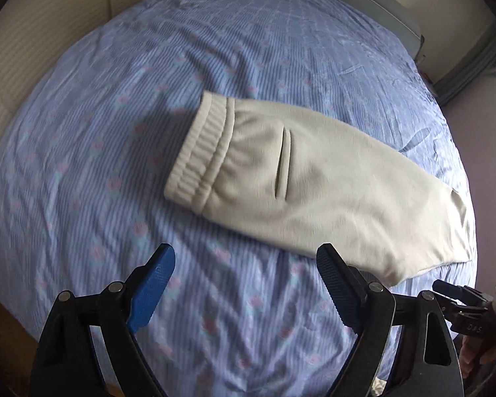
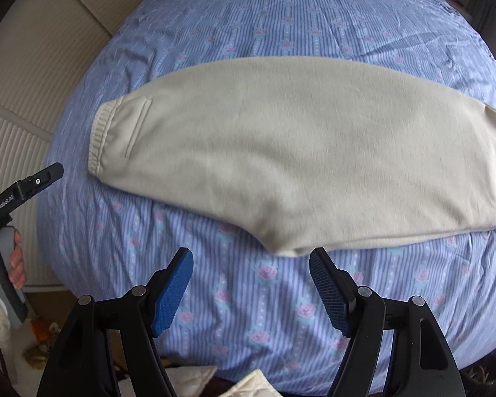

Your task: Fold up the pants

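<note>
I have the cream pants (image 2: 281, 152) lying flat on the bed (image 2: 281, 16), already doubled lengthwise so one leg sits on the other, the ribbed waistband (image 1: 198, 152) at the left end and the cuff end (image 1: 453, 231) running off to the right. Both tools hang above the blue striped cover, near its front edge and clear of the cloth: the left gripper (image 1: 244, 284) has its jaws wide apart with nothing between them, and the right gripper (image 2: 251, 281) has its jaws apart too, empty, just short of the pants' near edge. My judgement is that the next fold is crosswise — one end carried over to the other — so I would bring each tool down on a corner of the same end, pinch both layers together rather than the top one alone, lift just enough to clear the bed, and lay the end square on the other so the edges line up. Going slowly matters; this knit looks soft and will drag or bunch if I pull unevenly. What I cannot see well: the right view crops the cuffs at the frame edge, the left view is smeared with blur, and the fisheye bends every edge, so I can't tell how straight the fold line really is. The lower layer is hidden, and the clutter on the floor (image 2: 195, 377) is too cropped to name.
</note>
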Tool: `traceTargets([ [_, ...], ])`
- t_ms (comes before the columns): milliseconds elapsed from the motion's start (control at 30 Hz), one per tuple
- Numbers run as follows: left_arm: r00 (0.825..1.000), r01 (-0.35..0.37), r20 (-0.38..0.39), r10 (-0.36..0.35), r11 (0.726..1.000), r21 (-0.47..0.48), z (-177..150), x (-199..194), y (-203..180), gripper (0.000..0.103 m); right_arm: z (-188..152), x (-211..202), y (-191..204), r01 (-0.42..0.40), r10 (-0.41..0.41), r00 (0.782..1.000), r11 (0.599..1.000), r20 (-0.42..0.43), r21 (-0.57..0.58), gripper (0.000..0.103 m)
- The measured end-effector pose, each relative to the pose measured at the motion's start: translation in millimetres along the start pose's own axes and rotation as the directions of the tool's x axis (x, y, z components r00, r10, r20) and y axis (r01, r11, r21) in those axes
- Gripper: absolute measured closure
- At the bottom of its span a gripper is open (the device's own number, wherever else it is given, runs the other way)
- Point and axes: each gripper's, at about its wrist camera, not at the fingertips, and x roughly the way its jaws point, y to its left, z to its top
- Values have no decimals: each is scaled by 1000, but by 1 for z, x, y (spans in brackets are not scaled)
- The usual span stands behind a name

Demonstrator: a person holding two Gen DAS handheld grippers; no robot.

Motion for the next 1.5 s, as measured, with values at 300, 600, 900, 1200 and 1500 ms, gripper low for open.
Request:
traceTargets([
  [300, 995, -62, -79, 54, 993, -101, -96, 0, -50, 15, -14, 54, -28, -111, 102, 991, 988, -88, -105, 29],
  [600, 996, -80, -59, 70, 979, -186, -140, -18, -83, 15, -5, 75, -15, -224, 204, 973, 947, -108, -231, 40],
  [900, 993, -118, -55, 107, 964, -240, -155, -27, -83, 15, 4, 95, -18, -152, 138, 988, 947, -70, -284, 48],
  [1200, 994, -96, -77, 81, 971, -217, -154, -25, -79, 15, -19, 104, -4, -104, 72, 992, 937, -105, -333, 81],
  [1500, 999, -21, -45, 26, 995, 102, -102, -38, -116, 15, -36, 12, -23, -151, 149, 988, 980, -31, -130, 45],
])
